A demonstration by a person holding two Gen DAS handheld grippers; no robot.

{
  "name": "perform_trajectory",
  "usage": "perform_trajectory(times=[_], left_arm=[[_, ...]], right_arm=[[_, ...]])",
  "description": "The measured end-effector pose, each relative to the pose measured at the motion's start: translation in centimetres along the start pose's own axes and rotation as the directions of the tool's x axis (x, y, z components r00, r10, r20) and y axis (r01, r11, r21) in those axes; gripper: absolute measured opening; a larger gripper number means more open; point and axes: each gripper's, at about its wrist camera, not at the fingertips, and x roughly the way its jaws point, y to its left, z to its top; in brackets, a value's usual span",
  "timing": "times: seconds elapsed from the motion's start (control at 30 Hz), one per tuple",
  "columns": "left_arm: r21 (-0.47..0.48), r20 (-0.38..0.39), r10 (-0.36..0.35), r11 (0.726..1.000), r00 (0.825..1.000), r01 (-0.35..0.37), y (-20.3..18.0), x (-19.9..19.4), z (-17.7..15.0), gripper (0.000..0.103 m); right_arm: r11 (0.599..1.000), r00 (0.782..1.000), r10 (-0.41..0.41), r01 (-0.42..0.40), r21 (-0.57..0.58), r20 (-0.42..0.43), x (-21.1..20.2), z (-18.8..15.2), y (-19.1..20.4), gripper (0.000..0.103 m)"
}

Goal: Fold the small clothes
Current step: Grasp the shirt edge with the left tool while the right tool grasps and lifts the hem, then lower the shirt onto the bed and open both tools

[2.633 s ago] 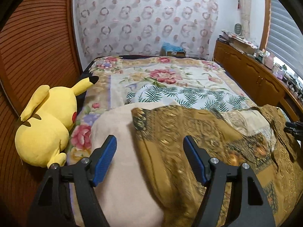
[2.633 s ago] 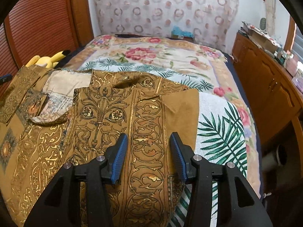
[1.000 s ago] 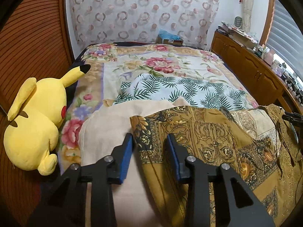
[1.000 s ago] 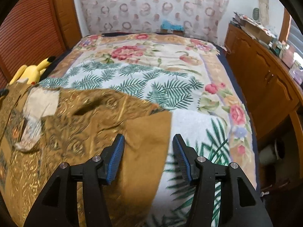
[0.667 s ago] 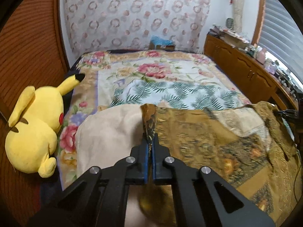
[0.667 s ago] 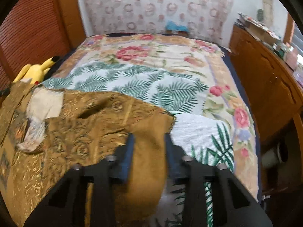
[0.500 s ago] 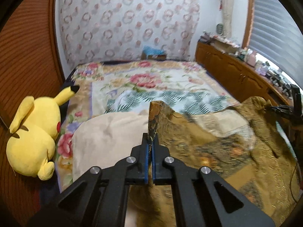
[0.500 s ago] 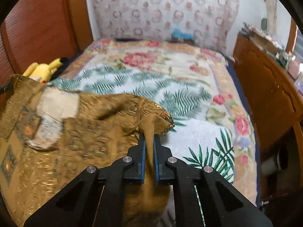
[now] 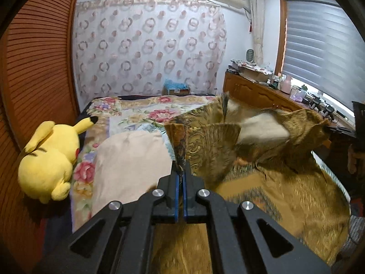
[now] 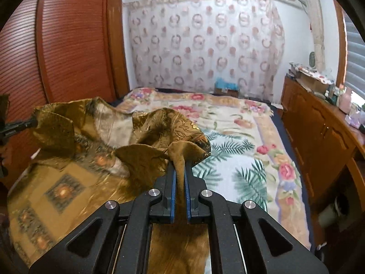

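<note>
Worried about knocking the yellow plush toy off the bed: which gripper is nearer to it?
Left. The left gripper works just right of the yellow plush toy; the right gripper is farther across the bed.

Soft daylight comes through the blinds (image 9: 319,52) on my right, leaving the room evenly bright without harsh shadows; the garment (image 9: 262,141) smears with motion blur; fisheye bending curves the wardrobe (image 10: 68,45), and black vignette rims every corner.

I see the garment (image 9: 269,182) on the bed (image 9: 136,114), near me. A Pikachu plush (image 9: 49,159) lies left of it, by the wardrobe (image 9: 34,80). A cabinet (image 10: 319,123) stands right. The curtain (image 9: 148,52) hangs behind.
</note>
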Motion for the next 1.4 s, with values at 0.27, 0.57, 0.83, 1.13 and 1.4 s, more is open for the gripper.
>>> perform_trajectory(times=[0.27, 0.57, 0.83, 1.13, 1.4], left_arm=[[-0.083, 0.007, 0.024, 0.996, 1.000, -0.024, 0.9, -5.7, -6.8, 0.000], [-0.144, -0.021, 0.036, 0.989, 0.999, -0.038, 1.3, -8.9, -11.7, 0.000], [-0.116, -0.054, 0.055, 0.991, 0.997, -0.061, 1.1, -11.3, -12.2, 0.003], [-0.111, -0.044, 0.092, 0.989, 0.995, -0.096, 2.8, -11.8, -11.4, 0.048], [-0.057, -0.046, 0.088, 0.994, 0.995, -0.090, 3.3, -8.6, -7.4, 0.053]], right_arm=[[0.998, 1.000, -0.003, 0.004, 0.067, -0.017, -5.9, -7.5, 0.2, 0.004], [0.991, 0.998, -0.011, 0.019, 0.129, -0.061, -9.4, -12.5, -0.3, 0.004], [0.997, 0.996, 0.014, -0.006, 0.080, -0.090, -13.1, -13.3, 1.2, 0.004], [0.996, 0.983, -0.031, 0.046, 0.079, -0.184, -11.7, -15.3, 0.6, 0.013], [0.994, 0.991, -0.098, 0.101, 0.029, -0.097, -11.6, -11.2, -0.5, 0.043]])
